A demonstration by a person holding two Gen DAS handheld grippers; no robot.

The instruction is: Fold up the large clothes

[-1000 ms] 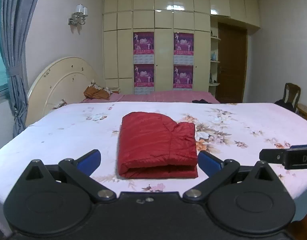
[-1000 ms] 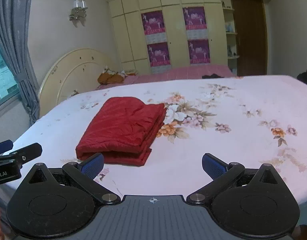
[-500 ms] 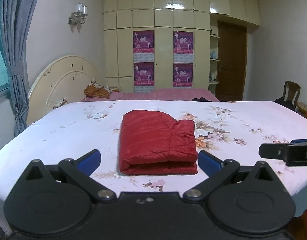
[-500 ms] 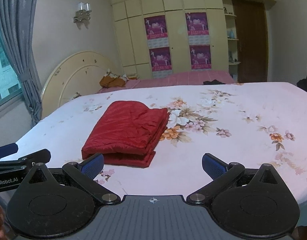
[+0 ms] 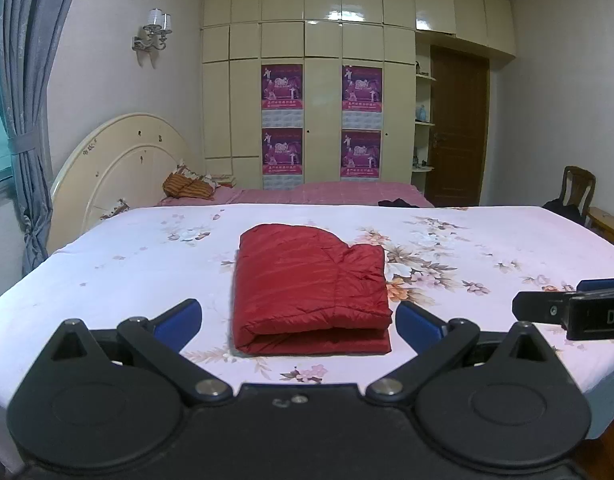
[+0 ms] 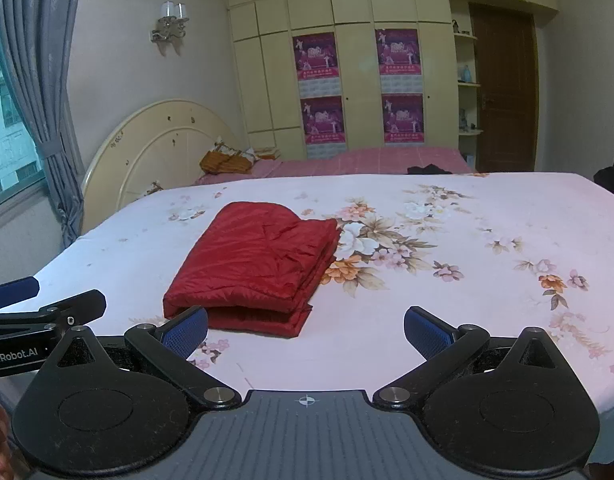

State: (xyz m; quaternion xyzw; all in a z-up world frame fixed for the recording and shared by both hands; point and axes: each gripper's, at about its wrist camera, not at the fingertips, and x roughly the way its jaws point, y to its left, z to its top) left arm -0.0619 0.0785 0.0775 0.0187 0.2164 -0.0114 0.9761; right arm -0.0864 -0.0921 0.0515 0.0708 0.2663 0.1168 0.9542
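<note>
A red quilted jacket (image 5: 309,288) lies folded into a neat rectangle on the floral bedsheet (image 5: 107,264); it also shows in the right wrist view (image 6: 259,264). My left gripper (image 5: 299,322) is open and empty, held back from the jacket's near edge. My right gripper (image 6: 307,330) is open and empty, back from the bed and to the right of the jacket. Each gripper shows at the edge of the other's view: the right one (image 5: 571,312) and the left one (image 6: 39,312).
The bed has a cream rounded headboard (image 5: 119,168) at the left. A second bed with a pink cover (image 5: 331,194) stands behind, then wardrobes (image 5: 307,80) and a brown door (image 5: 457,128). A chair (image 5: 577,192) stands at the right, a curtain (image 5: 23,100) at the left.
Both grippers have drawn back and risen slightly from the bed, so the jacket sits a little farther away. The jacket has not moved. Both grippers stay open.
</note>
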